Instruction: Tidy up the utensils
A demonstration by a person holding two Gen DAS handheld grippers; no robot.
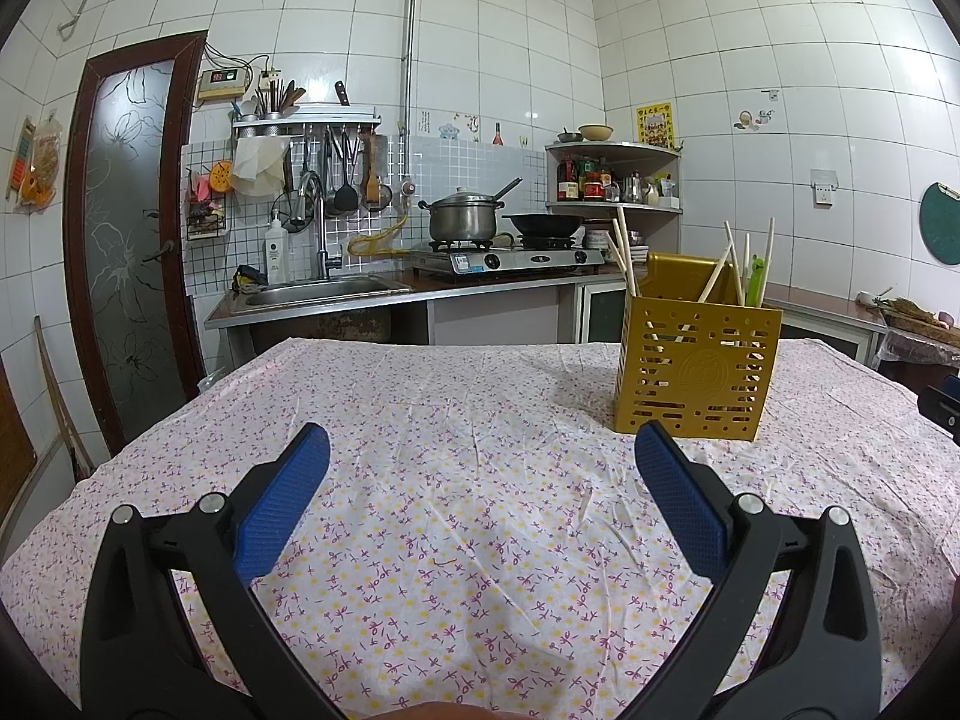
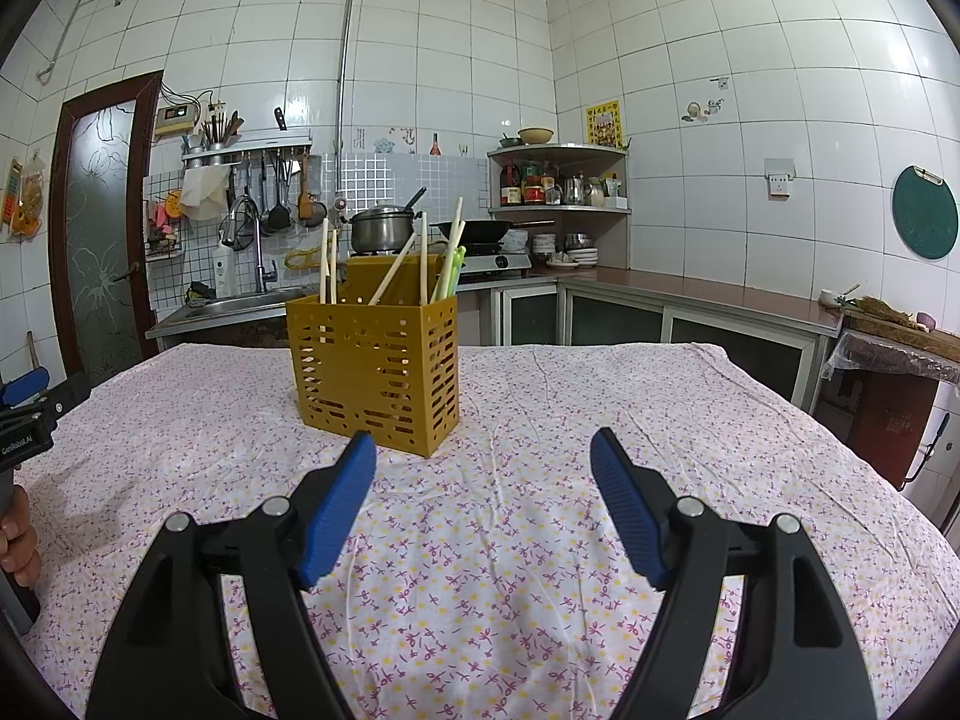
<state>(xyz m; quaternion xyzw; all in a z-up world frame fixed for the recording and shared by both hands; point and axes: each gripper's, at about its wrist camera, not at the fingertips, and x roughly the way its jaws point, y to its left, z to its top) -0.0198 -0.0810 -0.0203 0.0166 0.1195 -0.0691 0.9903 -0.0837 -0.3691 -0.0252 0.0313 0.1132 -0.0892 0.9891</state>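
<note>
Now I see both claws, left [image 1: 480, 450] and right [image 2: 483, 456], spread wide and empty; the utensil holder [image 2: 375, 354] stands at eleven o'clock on the counter [image 2: 660, 420].

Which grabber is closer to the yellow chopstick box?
Right, probably. The right gripper sits just before the yellow chopstick box, slightly to its right. The left gripper is off to its left.

Chopsticks [image 2: 423, 258] in holder [image 2: 375, 360] — on table [image 2: 660, 396]
</note>
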